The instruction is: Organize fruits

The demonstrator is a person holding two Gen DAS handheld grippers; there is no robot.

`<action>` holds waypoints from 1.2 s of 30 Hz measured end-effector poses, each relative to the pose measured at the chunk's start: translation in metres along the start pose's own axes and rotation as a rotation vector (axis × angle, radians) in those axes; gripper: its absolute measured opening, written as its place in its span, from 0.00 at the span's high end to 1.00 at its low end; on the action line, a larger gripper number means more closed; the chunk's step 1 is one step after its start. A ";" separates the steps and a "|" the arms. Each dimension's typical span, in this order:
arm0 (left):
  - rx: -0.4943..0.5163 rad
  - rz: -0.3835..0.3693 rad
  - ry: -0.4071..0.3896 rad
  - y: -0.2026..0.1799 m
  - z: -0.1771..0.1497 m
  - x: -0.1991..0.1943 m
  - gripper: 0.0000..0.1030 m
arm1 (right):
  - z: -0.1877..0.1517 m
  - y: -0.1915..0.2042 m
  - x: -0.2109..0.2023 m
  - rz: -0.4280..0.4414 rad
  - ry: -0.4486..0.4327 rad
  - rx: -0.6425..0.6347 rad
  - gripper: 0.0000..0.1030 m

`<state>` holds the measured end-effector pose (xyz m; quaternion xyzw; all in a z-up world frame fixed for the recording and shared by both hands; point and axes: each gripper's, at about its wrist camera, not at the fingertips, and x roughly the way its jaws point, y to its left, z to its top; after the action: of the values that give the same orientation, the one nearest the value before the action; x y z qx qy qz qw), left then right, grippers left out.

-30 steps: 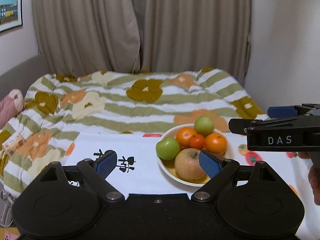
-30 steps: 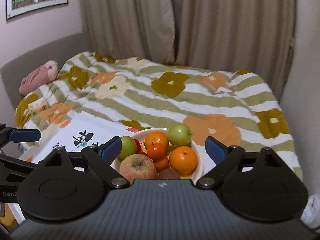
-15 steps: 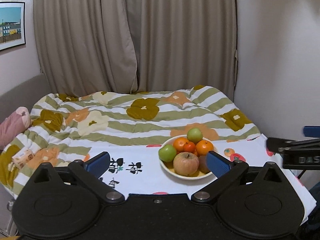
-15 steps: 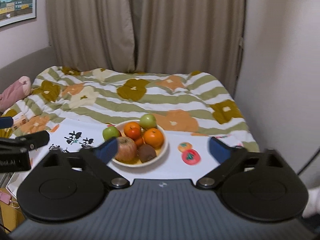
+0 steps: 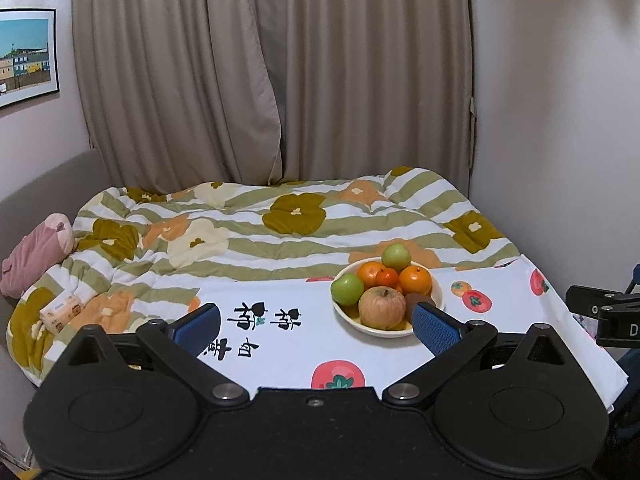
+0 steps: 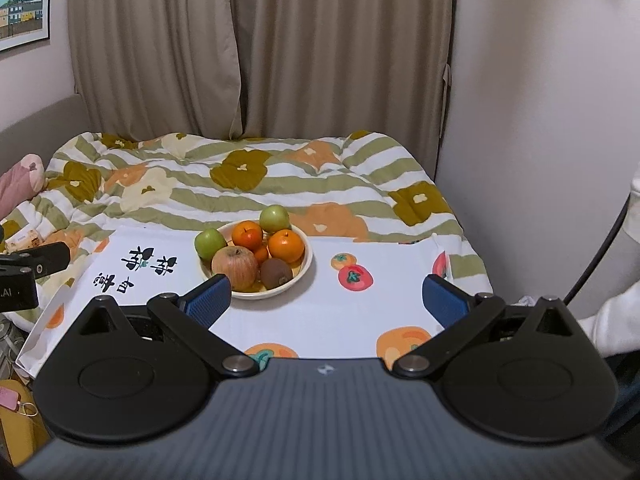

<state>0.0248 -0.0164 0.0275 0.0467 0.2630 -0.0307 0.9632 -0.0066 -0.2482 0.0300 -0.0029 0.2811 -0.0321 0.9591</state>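
Note:
A cream bowl (image 5: pixel 437 296) (image 6: pixel 306 263) stands on a white printed cloth (image 5: pixel 280 344) (image 6: pixel 360 308). It holds two green apples (image 5: pixel 347 289) (image 6: pixel 209 243), a large reddish apple (image 5: pixel 382 307) (image 6: pixel 235 265), oranges (image 5: pixel 416 280) (image 6: pixel 285 245) and a brown kiwi (image 6: pixel 276 272). My left gripper (image 5: pixel 316 328) is open and empty, well short of the bowl. My right gripper (image 6: pixel 326 298) is open and empty, also short of the bowl. Each gripper shows at the edge of the other's view.
The cloth lies at the near end of a bed with a green-striped flowered quilt (image 5: pixel 280 232) (image 6: pixel 240 184). A pink plush (image 5: pixel 36 256) and a small tissue pack (image 5: pixel 64 312) lie at the left. A wall stands on the right, curtains behind.
Both grippers have pulled back and up from the bowl, which now looks smaller and farther. Both stay open and empty.

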 end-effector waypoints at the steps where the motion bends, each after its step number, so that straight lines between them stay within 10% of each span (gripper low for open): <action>1: 0.001 0.000 0.001 0.001 -0.001 -0.001 0.00 | -0.001 0.000 -0.001 -0.002 0.001 0.001 0.00; 36: 0.020 -0.010 0.002 0.000 -0.006 -0.001 0.00 | -0.004 0.000 0.007 -0.014 0.023 0.017 0.00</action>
<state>0.0203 -0.0153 0.0228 0.0553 0.2637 -0.0382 0.9622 -0.0029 -0.2484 0.0226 0.0035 0.2917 -0.0414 0.9556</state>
